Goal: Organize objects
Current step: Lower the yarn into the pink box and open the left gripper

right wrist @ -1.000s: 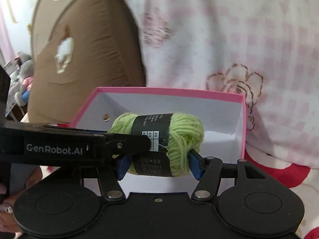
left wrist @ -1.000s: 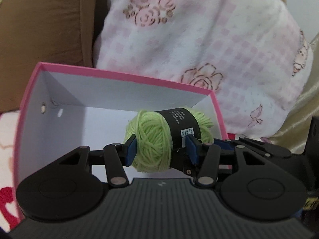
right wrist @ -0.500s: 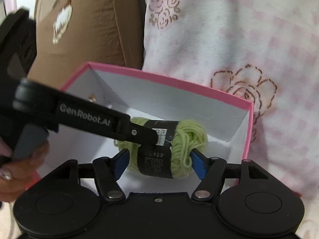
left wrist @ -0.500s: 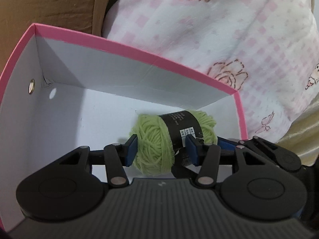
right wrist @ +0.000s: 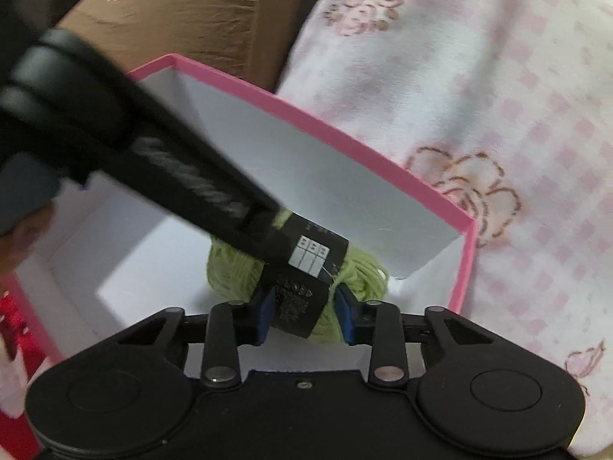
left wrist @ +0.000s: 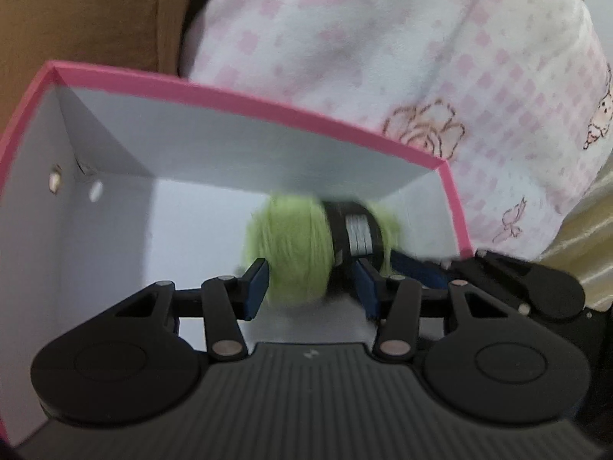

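A light green yarn ball (left wrist: 295, 253) with a black paper band sits low inside the pink-rimmed white box (left wrist: 237, 96). My left gripper (left wrist: 312, 287) has its blue pads around the ball's left half; the view is blurred there. My right gripper (right wrist: 304, 314) is shut on the yarn ball (right wrist: 360, 280) at its black band, inside the box (right wrist: 318, 122). The left gripper's black arm (right wrist: 161, 161) crosses the right wrist view from the upper left down to the ball.
A pink and white flowered blanket (left wrist: 421, 57) lies behind and to the right of the box. A brown cushion (left wrist: 84, 11) stands at the back left. A red patterned cloth (right wrist: 15, 322) lies at the box's left side.
Both grippers have gone down into the box with the yarn ball. The left gripper's pads have spread a little. The right gripper now grips the band more narrowly.
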Motion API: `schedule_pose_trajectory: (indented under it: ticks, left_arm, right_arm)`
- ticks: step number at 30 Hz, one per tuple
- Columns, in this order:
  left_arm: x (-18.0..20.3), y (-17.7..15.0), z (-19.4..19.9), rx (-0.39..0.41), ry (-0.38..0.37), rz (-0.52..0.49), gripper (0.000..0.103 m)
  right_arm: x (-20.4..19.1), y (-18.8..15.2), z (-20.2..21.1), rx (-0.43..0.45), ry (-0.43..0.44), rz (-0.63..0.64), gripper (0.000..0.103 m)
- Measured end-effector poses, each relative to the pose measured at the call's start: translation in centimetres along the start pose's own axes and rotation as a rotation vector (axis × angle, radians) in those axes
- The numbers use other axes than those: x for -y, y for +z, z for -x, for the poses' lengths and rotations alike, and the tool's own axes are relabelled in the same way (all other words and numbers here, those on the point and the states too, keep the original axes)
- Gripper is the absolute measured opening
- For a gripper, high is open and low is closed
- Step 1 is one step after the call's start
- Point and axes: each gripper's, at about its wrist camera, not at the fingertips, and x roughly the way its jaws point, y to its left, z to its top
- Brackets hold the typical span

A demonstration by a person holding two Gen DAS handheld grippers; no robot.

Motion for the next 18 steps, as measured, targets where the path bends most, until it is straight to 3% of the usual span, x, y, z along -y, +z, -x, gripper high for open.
schedule_pose_trajectory:
  ticks: [4, 8, 12, 18]
  left_arm:
    - [-0.1, 0.1, -1.6, -0.001, 0.053, 0.049, 0.037]
    - [0.6, 0.4, -1.7, 0.035, 0.072, 0.044, 0.036]
    - [1.0, 0.5, -2.5, 0.013, 0.067, 0.048, 0.036]
    - [1.8, 0.7, -3.0, -0.013, 0.042, 0.061, 0.036]
  right_arm:
    - [0.4, 0.0, -0.6, 0.012, -0.079, -0.028, 0.033]
    - [1.3, -0.6, 0.6, 0.057, -0.019, -0.044, 0.033]
    - [2.1, -1.7, 2.3, 0.122, 0.068, -0.041, 0.032]
    - [2.3, -2.5, 2.2, 0.090, 0.027, -0.043, 0.033]
